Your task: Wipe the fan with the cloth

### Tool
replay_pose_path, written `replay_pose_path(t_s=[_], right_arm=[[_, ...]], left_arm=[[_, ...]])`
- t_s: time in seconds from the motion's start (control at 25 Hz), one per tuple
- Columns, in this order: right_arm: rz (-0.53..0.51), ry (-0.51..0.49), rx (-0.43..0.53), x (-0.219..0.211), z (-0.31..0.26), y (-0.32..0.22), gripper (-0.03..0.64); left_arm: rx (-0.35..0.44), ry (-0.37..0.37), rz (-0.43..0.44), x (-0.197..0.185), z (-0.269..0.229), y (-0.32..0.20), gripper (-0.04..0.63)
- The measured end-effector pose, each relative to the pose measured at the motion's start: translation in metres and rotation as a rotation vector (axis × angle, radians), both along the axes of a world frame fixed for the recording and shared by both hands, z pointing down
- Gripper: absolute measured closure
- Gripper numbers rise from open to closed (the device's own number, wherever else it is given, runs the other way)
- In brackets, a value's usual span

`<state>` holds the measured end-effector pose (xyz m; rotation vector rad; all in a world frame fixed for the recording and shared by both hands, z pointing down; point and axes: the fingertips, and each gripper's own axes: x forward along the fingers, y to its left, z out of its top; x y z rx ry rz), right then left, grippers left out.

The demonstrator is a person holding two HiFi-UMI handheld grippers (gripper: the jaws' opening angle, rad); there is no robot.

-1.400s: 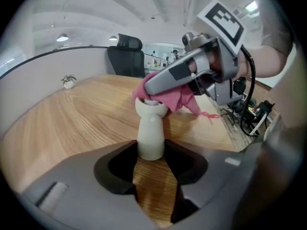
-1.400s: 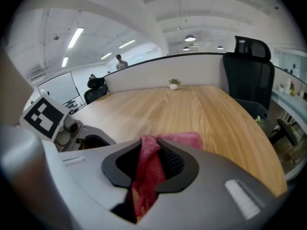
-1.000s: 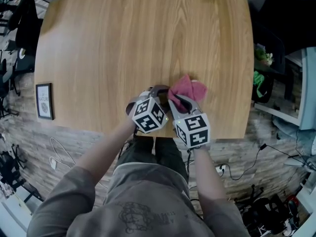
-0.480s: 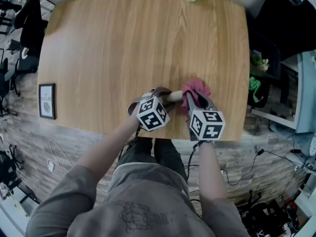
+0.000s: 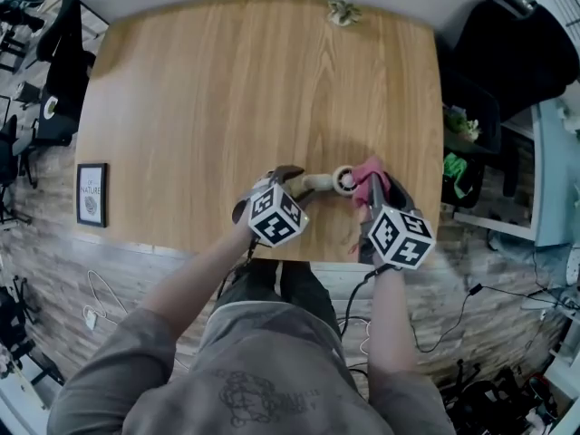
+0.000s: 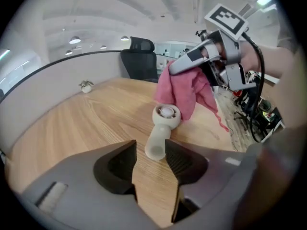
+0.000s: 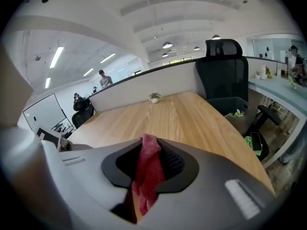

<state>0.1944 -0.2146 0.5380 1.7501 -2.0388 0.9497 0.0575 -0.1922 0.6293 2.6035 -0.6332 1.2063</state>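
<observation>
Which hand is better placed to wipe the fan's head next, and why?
The right. The right gripper clamps the pink cloth, which hangs right by the head of the fan. The left gripper is occupied at the handle end, apparently holding it.

A small plant point(image 5: 343, 12) stands at the far edge of the wooden table point(image 5: 227, 89), a framed picture point(image 5: 91, 194) on the floor.

Pink cloth point(image 5: 367, 171) in right tongs point(image 5: 373, 188) slid rightward, fan point(image 5: 343, 180) head uncovered (formerly draped)

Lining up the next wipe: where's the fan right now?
Head view, near table edge: the fan is between the left gripper and the cloth in the right gripper.
</observation>
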Motion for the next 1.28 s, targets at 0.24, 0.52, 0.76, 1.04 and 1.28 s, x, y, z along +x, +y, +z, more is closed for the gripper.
replay_pose_path(t_s=[0.24,0.52,0.76,1.04,1.28], right_arm=[[0.013,-0.033,0.114,0.006,-0.058,0.002,0.545],[-0.062,-0.016,0.288,-0.014,-0.148,0.011,0.545],[-0.088,-0.004,0.452,-0.023,-0.230,0.023,0.545],[-0.123,0.044,0.600,-0.032,-0.299,0.046,0.545],[-0.161,0.080,0.675,-0.040,-0.337,0.067,0.545]], left_arm=[[0.091,0.096,-0.084,-0.013,-0.061,-0.018,0.452],[0.275,0.252,-0.202,-0.036,-0.155,-0.040,0.570],[0.412,0.338,-0.216,-0.045,-0.241,-0.043,0.592],[0.504,0.487,-0.208,-0.053,-0.329,-0.030,0.594],[0.527,0.525,-0.223,-0.061,-0.376,-0.017,0.594]])
